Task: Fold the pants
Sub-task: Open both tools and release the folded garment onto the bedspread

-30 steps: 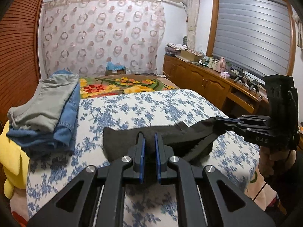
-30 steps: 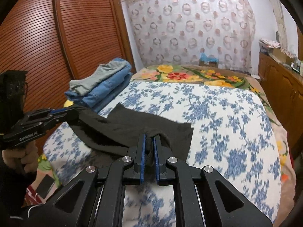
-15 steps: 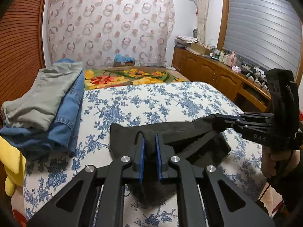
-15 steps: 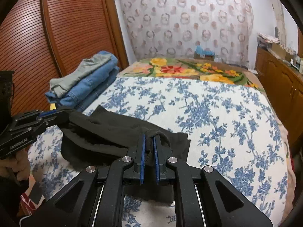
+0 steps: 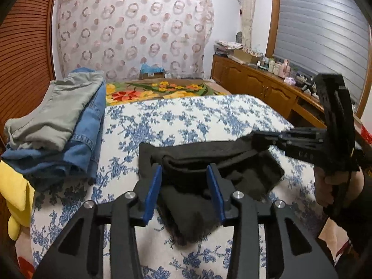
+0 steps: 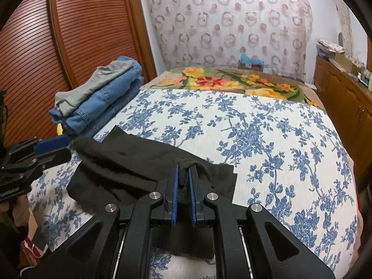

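Left wrist: left gripper (image 5: 184, 179) spread wide, nothing held; black pants (image 5: 209, 162) lie bunched between and beyond its fingers, near edge of bed (image 5: 186, 121). Right gripper (image 5: 262, 139) at right grips pants' far-right end.

Right wrist: right gripper (image 6: 183, 176) pinched tight on a pants (image 6: 130, 165) fold. Judgement: fold laid down, release under way; next, right jaws part, then smooth.

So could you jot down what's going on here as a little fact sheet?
surface: bed with blue-flowered cover
garment being folded: black pants, lying on the cover
left hand-held gripper: open, blue pads either side of the cloth
right hand-held gripper: shut on the black pants
nearby: stack of folded clothes, grey on top of denim
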The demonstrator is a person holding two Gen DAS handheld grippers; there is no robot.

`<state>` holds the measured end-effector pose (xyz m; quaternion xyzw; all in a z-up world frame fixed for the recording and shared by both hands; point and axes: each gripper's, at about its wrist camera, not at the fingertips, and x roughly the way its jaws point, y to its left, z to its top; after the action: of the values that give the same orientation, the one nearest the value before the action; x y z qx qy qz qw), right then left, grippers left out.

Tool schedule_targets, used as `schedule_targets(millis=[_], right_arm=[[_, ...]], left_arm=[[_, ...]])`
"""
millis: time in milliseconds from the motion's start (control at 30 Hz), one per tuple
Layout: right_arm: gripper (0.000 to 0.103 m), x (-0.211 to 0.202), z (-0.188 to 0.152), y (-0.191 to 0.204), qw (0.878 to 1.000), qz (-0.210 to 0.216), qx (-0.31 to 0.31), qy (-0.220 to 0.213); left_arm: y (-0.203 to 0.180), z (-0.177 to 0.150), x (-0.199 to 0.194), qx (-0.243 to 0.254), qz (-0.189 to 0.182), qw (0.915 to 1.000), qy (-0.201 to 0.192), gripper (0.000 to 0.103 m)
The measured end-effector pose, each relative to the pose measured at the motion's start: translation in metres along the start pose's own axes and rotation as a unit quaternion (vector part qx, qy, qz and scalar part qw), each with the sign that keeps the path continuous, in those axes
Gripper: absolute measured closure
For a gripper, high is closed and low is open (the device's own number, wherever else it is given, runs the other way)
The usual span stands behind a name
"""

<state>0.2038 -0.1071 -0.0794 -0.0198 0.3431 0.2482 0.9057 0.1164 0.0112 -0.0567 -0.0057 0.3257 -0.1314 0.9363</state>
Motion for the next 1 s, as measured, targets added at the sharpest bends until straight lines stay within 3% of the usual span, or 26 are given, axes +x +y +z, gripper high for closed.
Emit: schedule_targets(millis=[133, 233, 300, 400, 700, 1000], right_arm=[[0.095, -0.002, 0.001, 0.001, 1.000, -0.001, -0.001, -0.009], [0.083, -0.008, 0.002, 0.002, 1.000, -0.003, -0.005, -0.023], [0.068, -0.014, 0.001, 0.002, 0.999, -0.017, -0.012, -0.027], [0.062, -0.021, -0.005, 0.000, 0.999, -0.030, -0.022, -0.028], [0.062, -0.019, -0.054, -0.012, 0.999, -0.006, -0.031, 0.038], [0.062, -0.010, -0.062, -0.018, 0.998, 0.006, -0.015, 0.060]], left_arm=[[0.003, -0.013, 0.005, -0.007, 0.000, 0.9998, 0.020, 0.063], [0.005, -0.023, 0.010, -0.017, -0.006, 0.9992, 0.036, 0.063], [0.004, -0.029, 0.012, -0.016, -0.006, 0.9989, 0.044, 0.063], [0.004, -0.036, 0.014, -0.016, -0.003, 0.9986, 0.051, 0.063], [-0.001, -0.047, 0.014, -0.020, -0.006, 0.9978, 0.063, 0.063], [-0.004, -0.050, 0.016, -0.016, -0.010, 0.9975, 0.067, 0.064]])
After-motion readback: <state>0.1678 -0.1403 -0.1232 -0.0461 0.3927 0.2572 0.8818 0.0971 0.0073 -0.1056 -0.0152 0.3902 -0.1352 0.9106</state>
